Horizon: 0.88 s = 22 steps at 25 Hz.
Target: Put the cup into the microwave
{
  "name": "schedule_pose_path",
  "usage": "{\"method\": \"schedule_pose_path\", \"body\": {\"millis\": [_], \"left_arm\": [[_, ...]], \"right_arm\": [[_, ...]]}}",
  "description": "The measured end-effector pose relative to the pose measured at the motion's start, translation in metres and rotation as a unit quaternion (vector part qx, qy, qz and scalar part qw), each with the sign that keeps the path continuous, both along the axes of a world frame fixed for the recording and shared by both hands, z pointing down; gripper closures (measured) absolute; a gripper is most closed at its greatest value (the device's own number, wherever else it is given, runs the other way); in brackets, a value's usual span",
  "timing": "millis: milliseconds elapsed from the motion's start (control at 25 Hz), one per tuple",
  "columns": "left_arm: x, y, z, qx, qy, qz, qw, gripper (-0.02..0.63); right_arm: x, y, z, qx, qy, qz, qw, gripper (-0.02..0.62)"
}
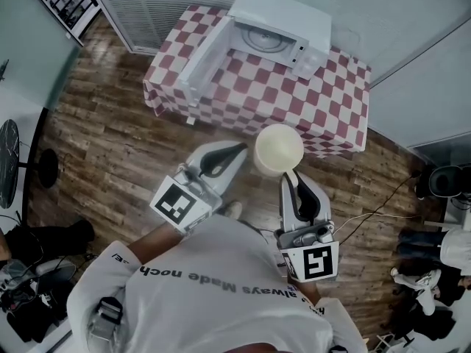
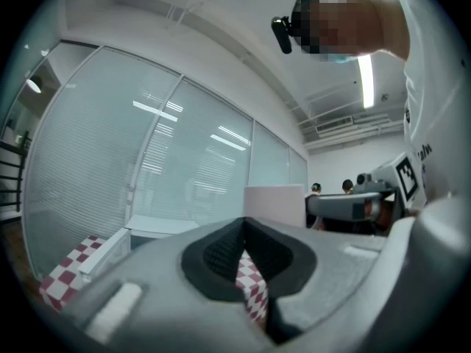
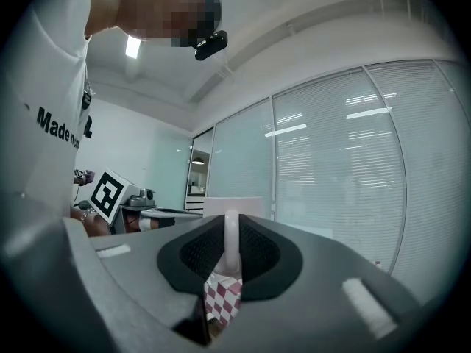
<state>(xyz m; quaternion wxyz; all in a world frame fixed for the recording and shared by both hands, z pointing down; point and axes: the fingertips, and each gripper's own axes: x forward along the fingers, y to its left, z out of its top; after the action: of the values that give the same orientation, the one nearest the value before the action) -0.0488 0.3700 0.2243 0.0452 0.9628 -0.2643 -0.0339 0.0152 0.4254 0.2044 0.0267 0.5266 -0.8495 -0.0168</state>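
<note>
A cream cup (image 1: 278, 149) hangs in the air before the checked table (image 1: 335, 105), its mouth up. My right gripper (image 1: 289, 175) is shut on the cup's handle (image 3: 231, 245), which stands pinched between the black pads; the cup body (image 3: 232, 204) shows just beyond. Left of the cup, my left gripper (image 1: 239, 151) is shut with nothing between its fingers (image 2: 221, 252). The white microwave (image 1: 276, 35) sits on the table with its door (image 1: 210, 54) swung open to the left and its turntable visible. From the left gripper view the cup (image 2: 274, 201) appears to the right of the jaws.
The red-and-white checked table stands against glass walls with blinds (image 1: 162, 2). Wood floor (image 1: 110, 138) lies between me and the table. Cables (image 1: 368, 215), bags and a stool (image 1: 11, 160) sit at the sides.
</note>
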Motion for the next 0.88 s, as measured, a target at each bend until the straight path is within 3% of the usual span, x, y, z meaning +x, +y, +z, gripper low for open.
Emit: {"method": "schedule_pose_path", "body": {"millis": [560,880], "left_arm": [[-0.054,-0.149,0.007,-0.002,0.012,0.005,0.9999,0.603],[-0.082,-0.207,0.006,0.003,0.011,0.010,0.9999,0.602]], "right_arm": [[-0.051,-0.150,0.007,-0.004,0.008,0.010,1.000,0.552],[-0.077,-0.209,0.003,0.002,0.004,0.018,1.000,0.552]]}}
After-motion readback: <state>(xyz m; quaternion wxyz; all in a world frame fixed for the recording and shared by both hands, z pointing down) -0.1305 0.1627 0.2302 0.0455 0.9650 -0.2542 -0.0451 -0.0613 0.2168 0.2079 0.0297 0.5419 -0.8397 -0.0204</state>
